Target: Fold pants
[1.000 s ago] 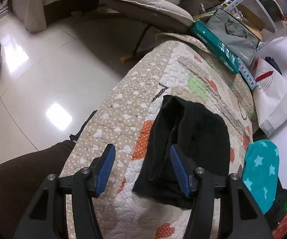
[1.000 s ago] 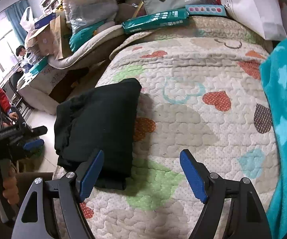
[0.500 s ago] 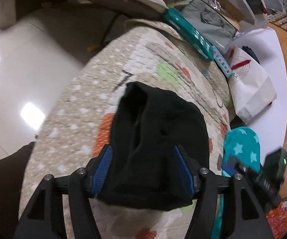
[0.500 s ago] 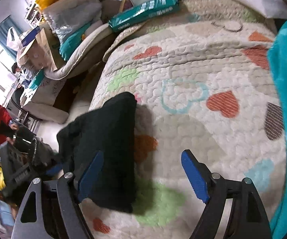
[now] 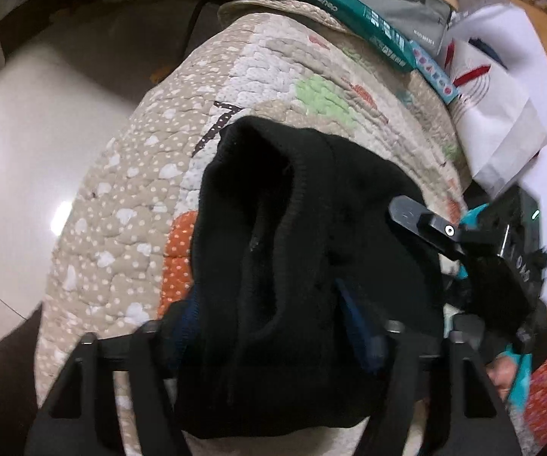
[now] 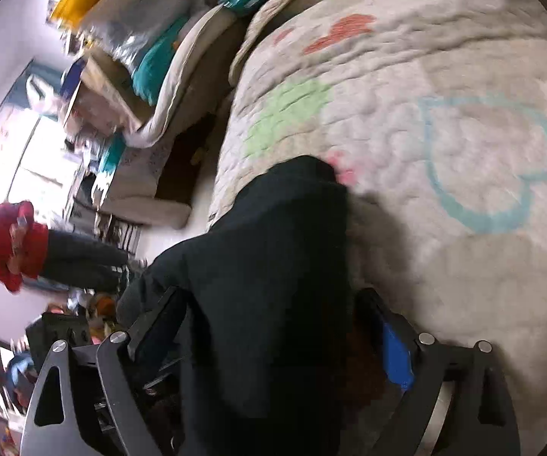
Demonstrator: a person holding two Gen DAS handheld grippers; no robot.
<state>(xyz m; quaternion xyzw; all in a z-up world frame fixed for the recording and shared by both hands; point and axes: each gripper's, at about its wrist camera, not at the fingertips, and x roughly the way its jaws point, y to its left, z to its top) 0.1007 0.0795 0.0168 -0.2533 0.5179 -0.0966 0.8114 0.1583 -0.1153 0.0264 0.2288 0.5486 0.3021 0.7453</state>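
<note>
Left wrist view: black pants [image 5: 292, 235], folded bundle, on heart-print quilt [image 5: 121, 205] near its left edge, long axis running near-to-far, straight ahead along gripper fingers. Left gripper [image 5: 277, 326] straddling near end of bundle, blue pads half buried in cloth either side, jaws spread about bundle width; grasping or just bracketing, cannot tell. Right wrist view: right gripper [image 6: 292, 338] also over near end of same bundle, right blue pad [image 6: 397, 349] clear of cloth on quilt side, left finger hidden behind fabric; clenched or not, cannot tell. Both grippers on same near end, right one coming in from right side, visible at right edge of left view. Versus a second ago: then left gripper wide apart with pants off to its right, right gripper wide apart with pants off to its left; now both closed in on bundle, cloth filling both gaps. Likely next: pinch and lift or fold near end toward far end.
</note>
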